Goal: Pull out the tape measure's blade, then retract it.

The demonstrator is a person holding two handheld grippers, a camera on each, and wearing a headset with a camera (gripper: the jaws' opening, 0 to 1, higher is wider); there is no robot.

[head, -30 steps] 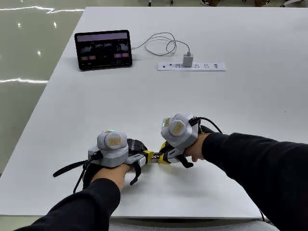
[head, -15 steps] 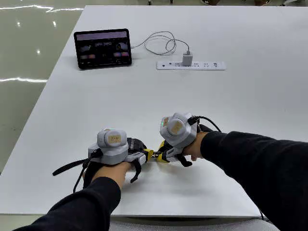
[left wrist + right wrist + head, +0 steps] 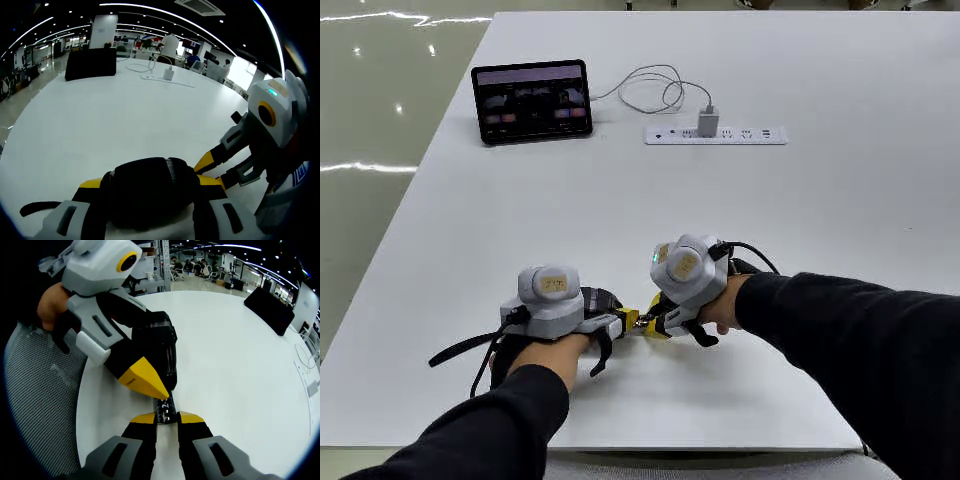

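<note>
The black tape measure [image 3: 601,300] sits low over the white table [image 3: 650,210], near its front edge. My left gripper [image 3: 623,320] is shut on its body, which bulges between the yellow-tipped jaws in the left gripper view [image 3: 147,192]. My right gripper [image 3: 653,326] faces it from the right and is shut on the tip of the blade [image 3: 164,410]. Only a short stretch of black blade with white marks shows between the case [image 3: 160,347] and my right gripper [image 3: 166,418]. The two grippers are almost touching.
A dark tablet [image 3: 532,100] stands at the back left. A white power strip [image 3: 715,135] with a charger and coiled cable lies behind the middle. A black strap [image 3: 460,348] trails left of the left gripper. A mesh chair [image 3: 40,405] is beyond the table's near edge.
</note>
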